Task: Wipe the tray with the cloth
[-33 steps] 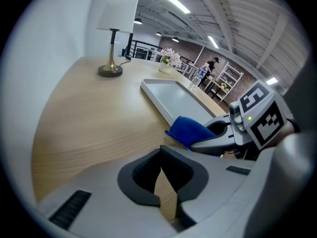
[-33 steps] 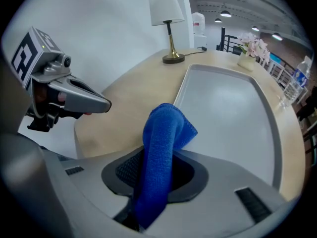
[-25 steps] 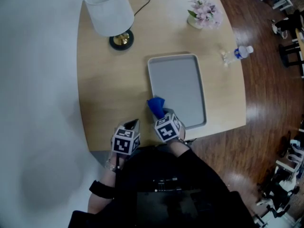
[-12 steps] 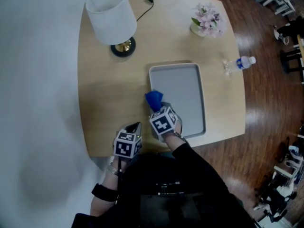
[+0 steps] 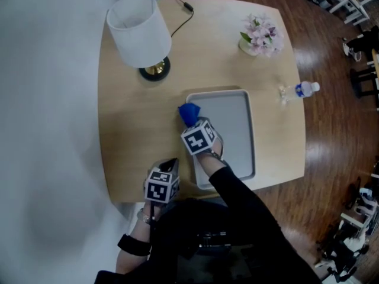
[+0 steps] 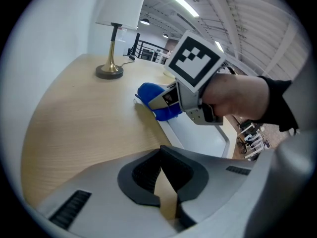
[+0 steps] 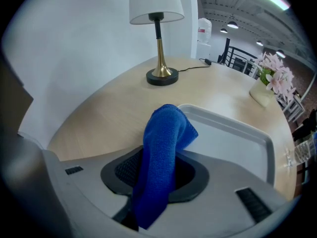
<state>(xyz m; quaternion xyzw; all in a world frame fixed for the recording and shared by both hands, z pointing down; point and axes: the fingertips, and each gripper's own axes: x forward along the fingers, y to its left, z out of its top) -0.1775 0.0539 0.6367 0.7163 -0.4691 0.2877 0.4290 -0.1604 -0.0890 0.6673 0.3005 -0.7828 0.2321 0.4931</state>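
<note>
Fuzzy blue cloth [image 7: 161,152], smooth matt grey tray [image 5: 234,129], pale wood-grain table [image 5: 136,129], glossy brass lamp base [image 7: 162,77]

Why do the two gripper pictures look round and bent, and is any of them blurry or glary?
Left gripper view: wide-angle lens, black corners, the table edge bows, ceiling lights glare. Right gripper view: same round frame; the blue cloth is sharp, the edges soft. Head view: dimmer, only mild bending.

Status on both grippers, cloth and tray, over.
Right gripper shut on blue microfibre cloth, over grey rectangular tray's far-left corner. Left gripper shut, empty, near wooden table's edge. Nothing lying on tray; white-shaded lamp stands apart.
</note>
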